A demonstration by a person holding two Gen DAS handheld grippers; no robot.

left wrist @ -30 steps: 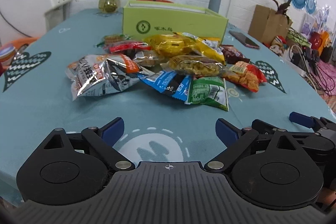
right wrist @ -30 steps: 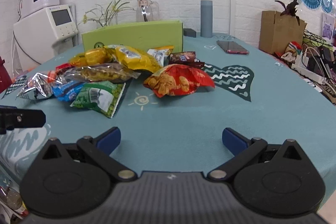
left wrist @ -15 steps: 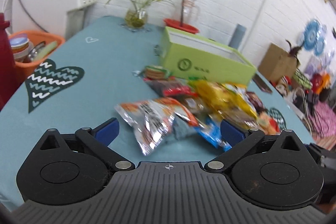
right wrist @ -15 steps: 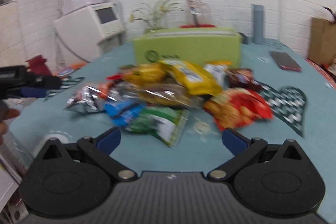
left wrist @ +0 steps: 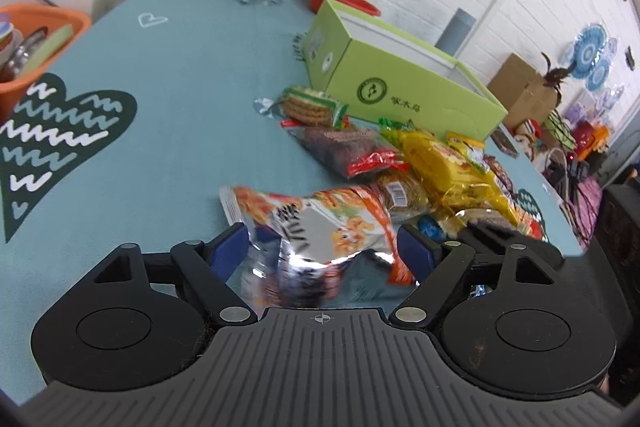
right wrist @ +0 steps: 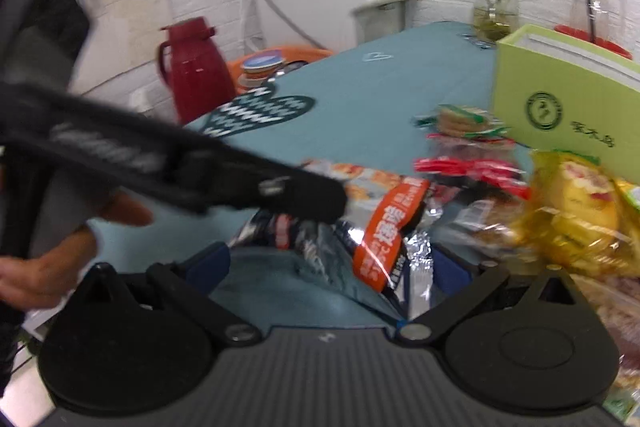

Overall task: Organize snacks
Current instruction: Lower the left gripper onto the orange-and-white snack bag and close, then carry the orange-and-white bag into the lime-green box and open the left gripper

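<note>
Silver-orange snack bag [left wrist: 320, 227] between closing left fingers [left wrist: 230, 249].

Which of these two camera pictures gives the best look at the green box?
The left wrist view: the green box shows sharp and nearly whole there, with its front, one end and the white rim of its top. The right wrist view catches only one blurred corner of it, cut off by the picture's edge.

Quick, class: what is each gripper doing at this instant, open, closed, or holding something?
Left gripper: jaws closing around the silver-and-orange snack bag, not yet clamped.
Right gripper: open, the same bag's edge between its fingers, nothing gripped.
</note>
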